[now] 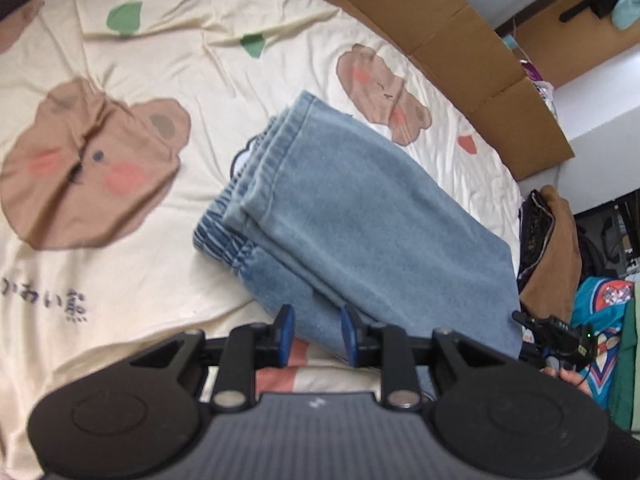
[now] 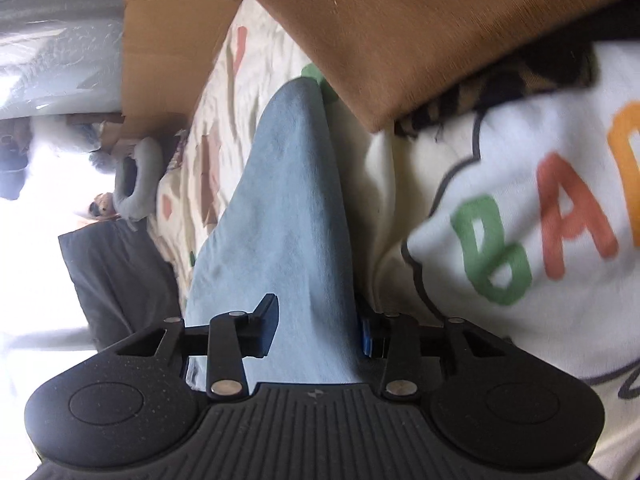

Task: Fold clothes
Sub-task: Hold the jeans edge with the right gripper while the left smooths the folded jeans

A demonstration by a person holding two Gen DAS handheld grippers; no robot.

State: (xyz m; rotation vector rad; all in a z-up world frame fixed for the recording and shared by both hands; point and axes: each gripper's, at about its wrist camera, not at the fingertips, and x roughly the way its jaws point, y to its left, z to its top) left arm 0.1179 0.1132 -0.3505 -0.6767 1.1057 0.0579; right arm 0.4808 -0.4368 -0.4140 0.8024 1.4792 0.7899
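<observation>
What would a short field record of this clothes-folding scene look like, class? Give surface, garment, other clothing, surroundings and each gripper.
surface: cream bedsheet printed with bears
garment: light blue jeans, folded in layers, elastic waistband showing
other clothing: white shirt with coloured letters, beside the jeans; brown garment beyond it
surroundings: cardboard along the bed's far edge
left gripper: jaws apart, above the jeans' near edge, nothing between the pads
right gripper: jaws apart, jeans fabric between them, pads not pressing
</observation>
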